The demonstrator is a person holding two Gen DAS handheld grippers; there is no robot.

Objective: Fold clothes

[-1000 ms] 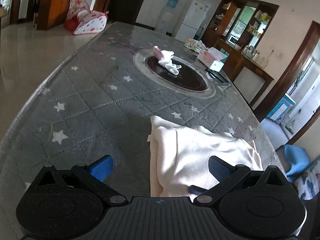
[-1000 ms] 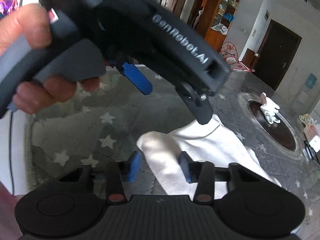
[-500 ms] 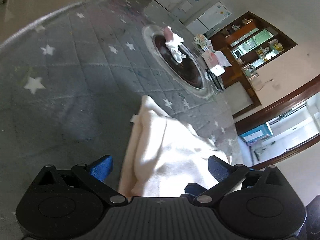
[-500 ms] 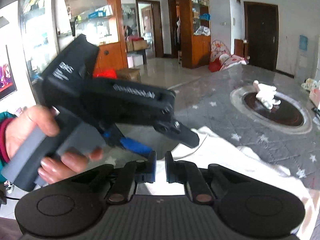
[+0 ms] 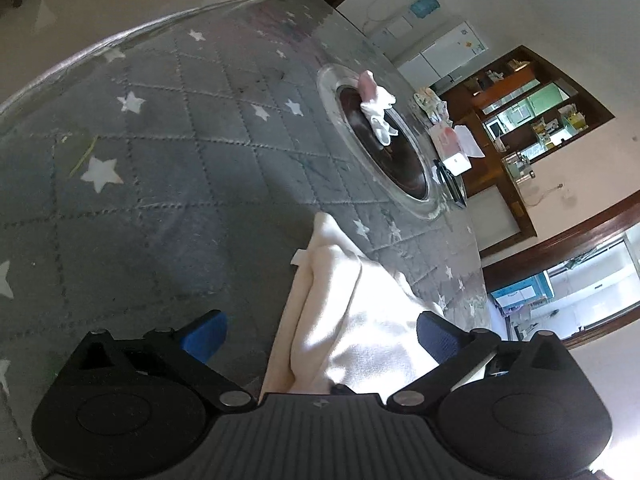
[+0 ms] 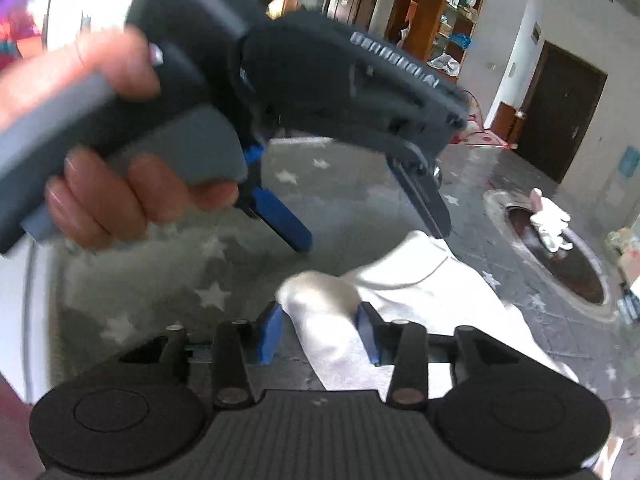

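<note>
A cream-white garment [image 5: 352, 320] lies folded on the grey star-patterned table cover [image 5: 160, 160]; it also shows in the right wrist view [image 6: 420, 300]. My left gripper [image 5: 320, 334] is open, its blue pads either side of the garment's near edge; in the right wrist view it [image 6: 372, 228] hovers just above the garment's far corner, held in a hand. My right gripper [image 6: 318, 334] is part open with a rounded fold of the garment between its pads [image 6: 270, 334], not pinched.
A round glass turntable [image 5: 384, 152] in the table's middle carries a small white and pink cloth [image 5: 378, 108]. A tissue box [image 5: 452, 144] sits beyond it. The table edge curves at the left. Cabinets, a fridge and doors stand behind.
My right gripper, nearly closed half a second ago, has opened around the garment's fold. My left gripper has stayed open and tilted, shifting over the garment's edge.
</note>
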